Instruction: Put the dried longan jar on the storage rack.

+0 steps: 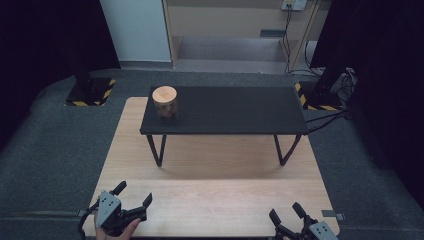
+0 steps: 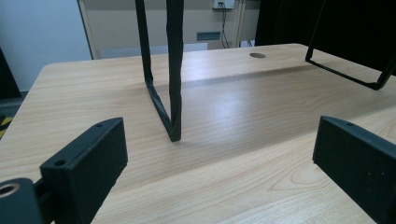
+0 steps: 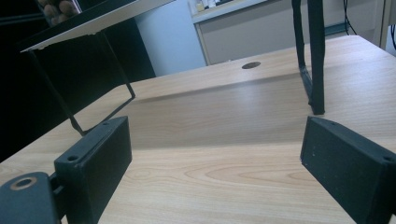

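You have one wooden table [image 1: 210,195] in front of you, with one black raised shelf [image 1: 225,112] standing on it toward twelve o'clock. One jar [image 1: 165,102] with a wooden lid sits on that shelf, at its nine o'clock end. You hold two grippers: the left gripper [image 1: 134,194] at seven o'clock and the right gripper [image 1: 286,212] at five o'clock, each with its jaws spread apart.

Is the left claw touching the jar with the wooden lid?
Apart. The high view shows the left claw low at the table's near edge, while the jar stands far off on the black shelf.
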A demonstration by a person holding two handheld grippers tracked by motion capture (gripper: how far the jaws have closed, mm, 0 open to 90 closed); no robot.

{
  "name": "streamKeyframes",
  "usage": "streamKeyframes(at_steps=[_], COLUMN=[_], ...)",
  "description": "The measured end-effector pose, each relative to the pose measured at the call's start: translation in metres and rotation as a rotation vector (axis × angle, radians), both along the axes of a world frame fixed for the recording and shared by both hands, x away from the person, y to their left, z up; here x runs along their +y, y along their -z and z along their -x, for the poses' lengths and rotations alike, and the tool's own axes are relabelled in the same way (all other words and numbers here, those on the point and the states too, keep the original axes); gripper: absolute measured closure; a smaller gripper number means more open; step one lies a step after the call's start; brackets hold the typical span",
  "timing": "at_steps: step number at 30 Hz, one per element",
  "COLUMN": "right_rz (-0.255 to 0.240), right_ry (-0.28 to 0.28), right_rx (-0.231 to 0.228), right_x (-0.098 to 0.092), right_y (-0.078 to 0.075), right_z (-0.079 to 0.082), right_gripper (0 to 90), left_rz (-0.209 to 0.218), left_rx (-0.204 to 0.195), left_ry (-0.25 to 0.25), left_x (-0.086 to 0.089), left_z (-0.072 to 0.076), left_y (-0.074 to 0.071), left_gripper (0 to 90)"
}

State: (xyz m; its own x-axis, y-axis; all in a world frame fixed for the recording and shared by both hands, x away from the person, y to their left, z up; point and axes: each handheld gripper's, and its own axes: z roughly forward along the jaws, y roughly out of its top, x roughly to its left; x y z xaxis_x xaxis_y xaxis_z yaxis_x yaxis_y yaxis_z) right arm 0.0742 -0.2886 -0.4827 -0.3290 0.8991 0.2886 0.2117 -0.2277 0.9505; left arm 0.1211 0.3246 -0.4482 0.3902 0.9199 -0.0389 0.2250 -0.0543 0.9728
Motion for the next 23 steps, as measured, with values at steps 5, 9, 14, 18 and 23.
streamKeyframes(at_steps=[5, 9, 14, 18, 23], right_rz=[0.001, 0.004, 0.002, -0.001, -0.001], right_ry=[-0.009, -0.009, -0.009, -0.012, -0.002], right_rx=[-0.004, -0.004, 0.001, 0.001, -0.019], right_x=[0.0023, 0.0019, 0.0026, 0.0037, 0.0068], right_y=[-0.0005, -0.0009, 0.0002, 0.0002, -0.0055], right_z=[-0.0032, -0.0043, -0.0046, -0.0047, -0.0011], right_gripper=[9.0, 9.0, 9.0, 8.4, 5.7], left_rz=[0.007, 0.013, 0.014, 0.009, -0.003], left_rx=[0.002, -0.003, -0.005, -0.002, -0.013], left_ry=[-0.006, -0.009, -0.002, -0.003, -0.009], left_x=[-0.0018, 0.0, 0.0004, -0.0017, -0.0022], left_z=[0.0016, 0.0017, 0.0005, 0.001, 0.0079], left_y=[0.0035, 0.0045, 0.0046, 0.0042, 0.0003], left_gripper=[1.8, 1.8, 1.9, 1.9, 1.6])
